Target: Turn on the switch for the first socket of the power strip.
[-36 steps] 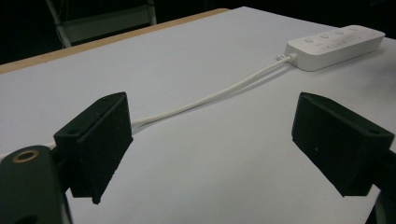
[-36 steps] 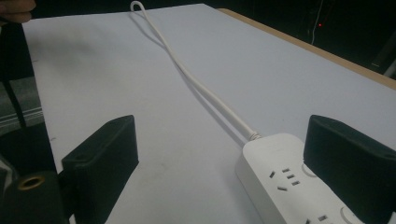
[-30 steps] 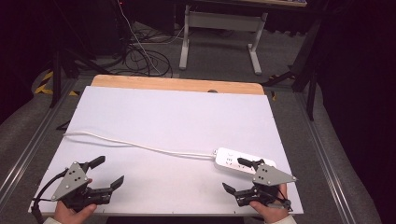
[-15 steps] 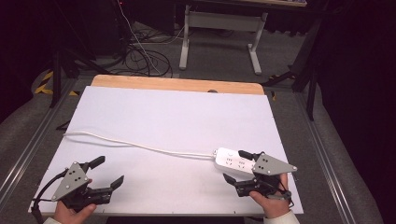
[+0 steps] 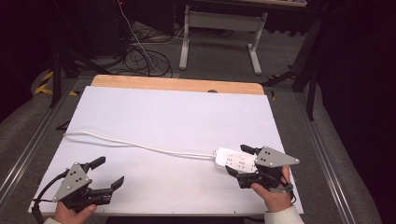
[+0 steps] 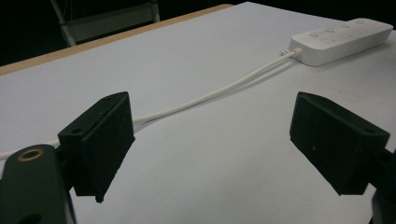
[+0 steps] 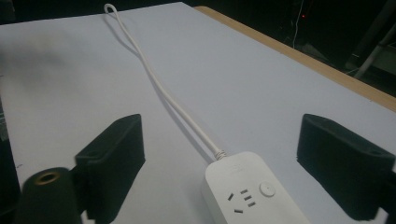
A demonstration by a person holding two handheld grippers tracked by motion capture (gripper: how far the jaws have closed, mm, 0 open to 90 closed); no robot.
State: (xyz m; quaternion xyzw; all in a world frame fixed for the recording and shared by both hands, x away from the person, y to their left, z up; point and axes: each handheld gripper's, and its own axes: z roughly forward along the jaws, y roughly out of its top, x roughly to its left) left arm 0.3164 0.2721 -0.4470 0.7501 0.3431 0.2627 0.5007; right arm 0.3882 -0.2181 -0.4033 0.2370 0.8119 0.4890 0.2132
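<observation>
The white table (image 5: pixel 177 116) lies mostly bare, with wide open room across its far half up to the wooden strip (image 5: pixel 177 85) along the far edge. The white power strip (image 5: pixel 236 160) lies flat near the right front corner, close to the right edge, and its white cord (image 5: pixel 140 146) runs leftward across the middle of the table to a small loop near the left edge. The right gripper (image 5: pixel 240 161) sits at the near right with its jaws spread wide, one on each side of the power strip's near end; in the right gripper view the power strip (image 7: pixel 252 191) lies between the jaws, and neither jaw visibly touches it. The left gripper (image 5: pixel 108 172) rests at the near left corner, jaws wide apart and holding nothing, well apart from the power strip (image 6: pixel 343 39), with the cord (image 6: pixel 219 91) crossing beyond its jaws. Beyond the table stand a grey metal frame (image 5: pixel 222 28) and tangled dark floor cables (image 5: pixel 140 56).
</observation>
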